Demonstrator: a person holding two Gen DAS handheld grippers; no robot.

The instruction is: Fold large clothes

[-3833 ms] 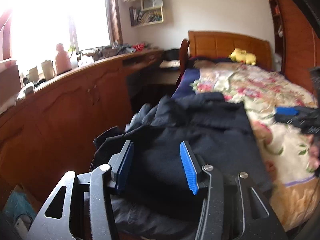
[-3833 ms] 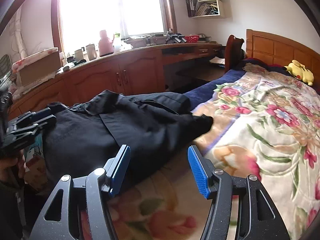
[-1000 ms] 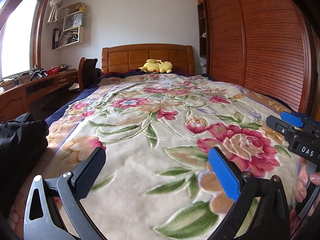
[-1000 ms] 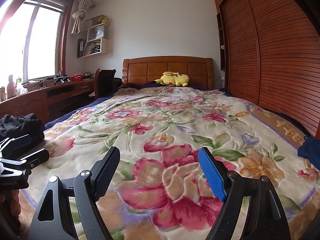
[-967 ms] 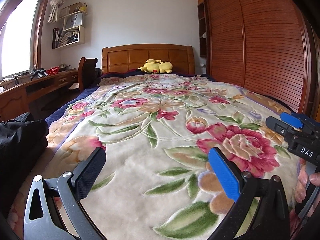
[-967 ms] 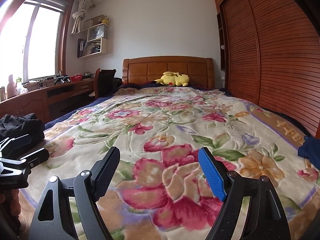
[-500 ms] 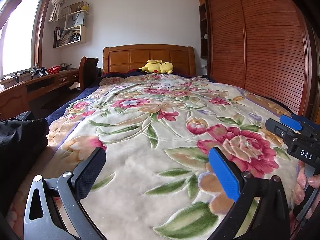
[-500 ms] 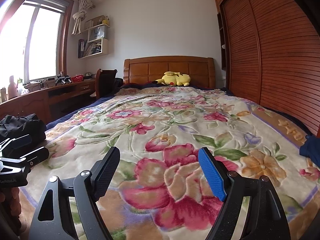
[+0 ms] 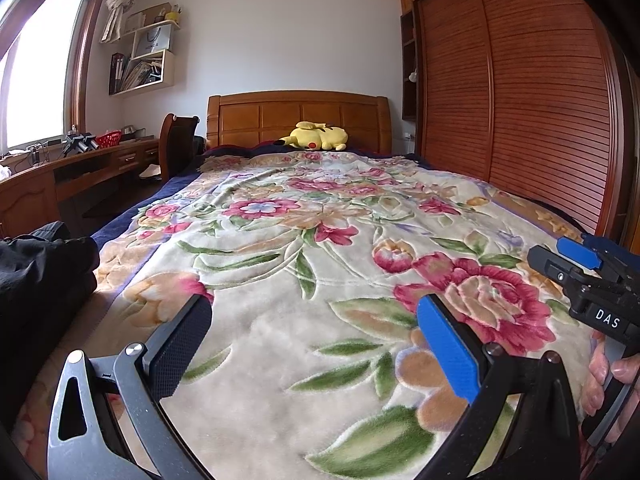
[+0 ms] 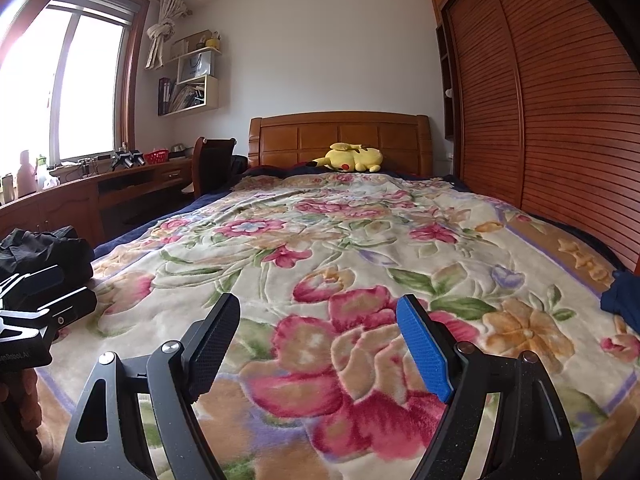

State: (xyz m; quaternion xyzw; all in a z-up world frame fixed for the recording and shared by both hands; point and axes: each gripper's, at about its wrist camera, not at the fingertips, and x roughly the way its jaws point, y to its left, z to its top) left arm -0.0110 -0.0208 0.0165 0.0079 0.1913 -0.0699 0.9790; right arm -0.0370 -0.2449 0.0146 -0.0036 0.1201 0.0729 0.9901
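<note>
Your left tongs (image 9: 314, 322) stood wide apart with nothing between the pads, held low over the floral blanket (image 9: 320, 240) near the foot of the bed. Your right tongs (image 10: 318, 322) were likewise spread wide and empty above a big pink flower in the same blanket. Each pair showed in the other's view: the right tongs came in at the right edge of the left view, with your fingers (image 9: 600, 376) wrapped round the handle, and the left tongs sat at the left edge of the right view. The black garment (image 9: 40, 264) lay in a dark heap at the left edge of the bed near its foot, beside the left tongs and clear of both pairs. A dark blue cloth (image 10: 624, 294) lay at the bed's right edge. Farther off, a yellow plush toy (image 10: 354, 158) rested against the wooden headboard (image 10: 340, 138), a worktop (image 10: 100, 184) ran under the window (image 10: 80, 88), and a slatted wardrobe (image 10: 560, 120) filled the right wall.
</note>
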